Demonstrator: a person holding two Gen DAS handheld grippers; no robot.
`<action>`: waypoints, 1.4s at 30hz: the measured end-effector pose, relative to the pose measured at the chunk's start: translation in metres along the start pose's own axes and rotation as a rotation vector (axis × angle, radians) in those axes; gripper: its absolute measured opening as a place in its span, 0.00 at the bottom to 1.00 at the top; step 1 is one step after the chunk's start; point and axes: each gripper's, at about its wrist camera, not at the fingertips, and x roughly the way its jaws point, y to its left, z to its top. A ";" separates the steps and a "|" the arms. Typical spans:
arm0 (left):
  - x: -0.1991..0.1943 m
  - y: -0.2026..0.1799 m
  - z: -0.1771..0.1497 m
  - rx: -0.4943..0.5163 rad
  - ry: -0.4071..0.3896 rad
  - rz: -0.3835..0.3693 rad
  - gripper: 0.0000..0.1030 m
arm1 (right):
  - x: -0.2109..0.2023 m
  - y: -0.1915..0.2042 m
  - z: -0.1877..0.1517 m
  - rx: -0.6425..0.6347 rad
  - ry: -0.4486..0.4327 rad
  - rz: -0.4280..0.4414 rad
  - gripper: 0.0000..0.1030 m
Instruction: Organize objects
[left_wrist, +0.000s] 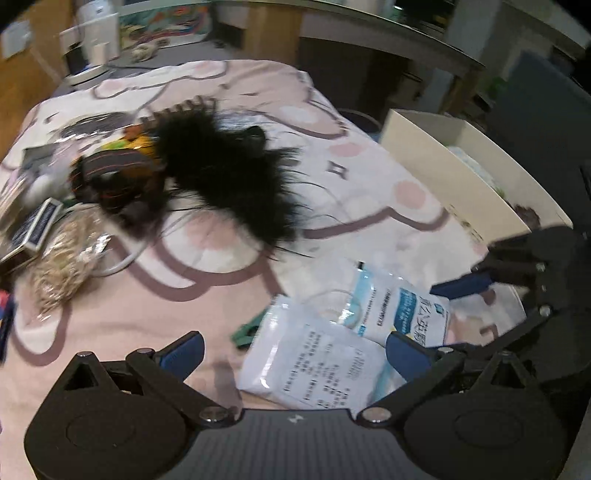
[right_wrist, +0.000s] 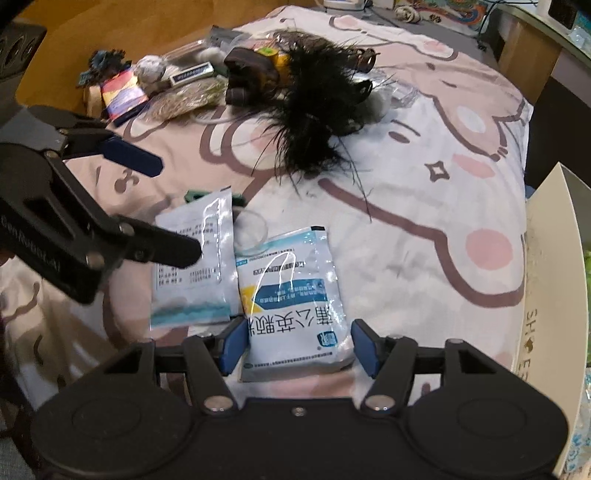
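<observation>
sachet in play: the blue-and-white medicine sachet (right_wrist: 295, 295) with the big printed characters. We've got the right gripper (right_wrist: 297, 345) straddling its near end, jaws about half open with a blue pad on either side. Can't tell if the pads actually press it yet.
where it sits: flat on the bed cover (right_wrist: 424, 221), touching a second sachet (right_wrist: 195, 266) on its left, and well short of the black feather tuft (right_wrist: 314, 125) further up the bed.
feel: we reckon light, floppy, glossy film with powder or granules inside, so slippery and it'll sag.
where to grab: across the short sealed edge nearest us, pinching the flat seam, not the puffy middle.
left gripper: (left_wrist: 295, 347) jaws wide, nothing in them, hanging over the second sachet.
landing spot: probably the cream box (right_wrist: 546, 258), right of the sachet.
watch out: the clear round dish (right_wrist: 251, 236) touches the sachet's far corner, might get dragged along.
</observation>
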 end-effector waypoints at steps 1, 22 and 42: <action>0.001 -0.002 -0.001 0.013 0.003 -0.008 1.00 | 0.000 -0.001 0.000 0.006 0.007 -0.002 0.62; 0.012 -0.024 -0.012 0.139 0.126 -0.101 1.00 | 0.003 -0.054 0.001 0.229 0.033 -0.221 0.84; 0.027 -0.017 -0.006 0.150 0.117 -0.084 1.00 | -0.009 -0.070 0.001 0.374 -0.056 -0.107 0.87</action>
